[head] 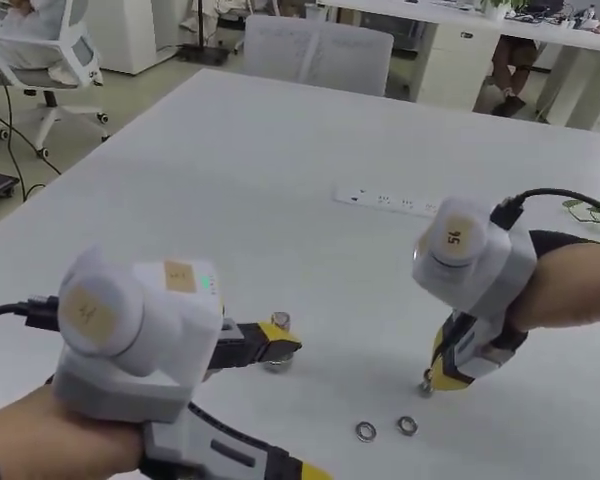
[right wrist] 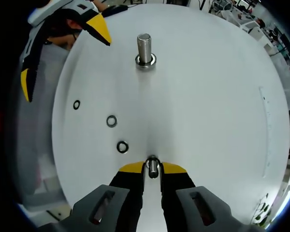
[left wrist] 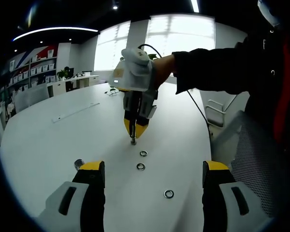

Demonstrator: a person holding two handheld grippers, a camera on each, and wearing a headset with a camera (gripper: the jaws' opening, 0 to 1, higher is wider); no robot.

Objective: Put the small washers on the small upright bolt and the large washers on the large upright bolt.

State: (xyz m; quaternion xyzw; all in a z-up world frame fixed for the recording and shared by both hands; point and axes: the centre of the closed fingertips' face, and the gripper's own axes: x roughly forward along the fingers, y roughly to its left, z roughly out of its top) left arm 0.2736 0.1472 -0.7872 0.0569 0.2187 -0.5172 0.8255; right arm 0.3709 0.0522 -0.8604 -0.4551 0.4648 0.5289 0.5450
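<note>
The large bolt stands upright with a washer round its foot. It also shows in the head view as the large bolt, just beyond my left gripper. My left gripper is open with nothing in it. My right gripper points down over the small bolt, its jaws drawn close on a small metal piece that looks like a washer at the bolt's top. From the left gripper view, my right gripper sits right on the small bolt. Three loose washers lie nearby.
A white power strip lies further back on the white table. Two of the loose washers lie near the table's front edge. Office chairs and desks stand beyond the table.
</note>
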